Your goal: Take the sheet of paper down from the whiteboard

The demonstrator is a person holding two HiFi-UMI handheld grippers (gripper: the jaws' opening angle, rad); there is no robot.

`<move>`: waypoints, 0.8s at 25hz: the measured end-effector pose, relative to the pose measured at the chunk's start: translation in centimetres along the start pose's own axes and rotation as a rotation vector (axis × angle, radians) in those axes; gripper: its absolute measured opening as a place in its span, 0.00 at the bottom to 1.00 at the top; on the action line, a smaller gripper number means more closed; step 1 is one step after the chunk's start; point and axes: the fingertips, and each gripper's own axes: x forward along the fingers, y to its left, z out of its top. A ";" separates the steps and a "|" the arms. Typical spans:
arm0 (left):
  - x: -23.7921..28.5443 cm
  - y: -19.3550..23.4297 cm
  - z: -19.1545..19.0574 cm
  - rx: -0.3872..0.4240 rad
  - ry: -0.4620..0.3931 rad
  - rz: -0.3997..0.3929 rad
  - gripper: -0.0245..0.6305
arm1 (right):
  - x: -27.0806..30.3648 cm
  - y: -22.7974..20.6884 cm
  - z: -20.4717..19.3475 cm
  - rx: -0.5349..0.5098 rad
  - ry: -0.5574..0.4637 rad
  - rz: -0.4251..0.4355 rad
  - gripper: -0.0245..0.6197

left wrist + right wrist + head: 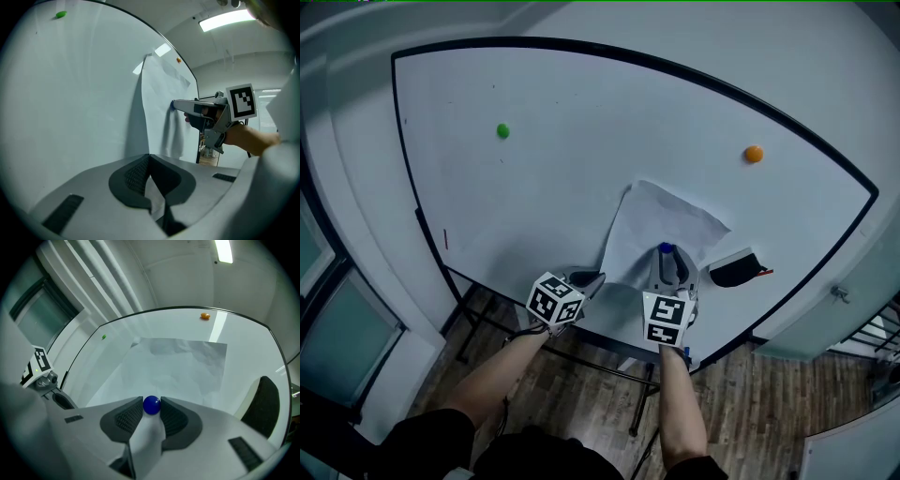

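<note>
A white sheet of paper (661, 225) lies tilted on the whiteboard (534, 169), low and right of centre, with its upper part bulging away from the board. A blue ball magnet (151, 405) sits on the sheet's lower edge. My right gripper (151, 401) is shut on that magnet, both pads touching it. My left gripper (149, 161) is shut on the sheet's lower left corner; a strip of paper shows between its pads. In the head view the left gripper (595, 279) and the right gripper (667, 258) stand side by side at the board's bottom edge.
A green magnet (502, 131) sits at the board's upper left and an orange magnet (754, 154) at its upper right. A black eraser (734, 268) clings to the board just right of the sheet. The board's stand legs rest on a wooden floor (581, 394).
</note>
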 end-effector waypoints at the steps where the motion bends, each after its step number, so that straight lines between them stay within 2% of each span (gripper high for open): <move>1: -0.1 0.1 0.0 0.000 -0.001 0.002 0.07 | 0.0 0.0 0.0 0.002 0.000 -0.002 0.23; 20: -1.9 0.6 0.6 -0.025 -0.029 0.033 0.07 | 0.0 0.3 -0.1 0.009 0.030 -0.008 0.22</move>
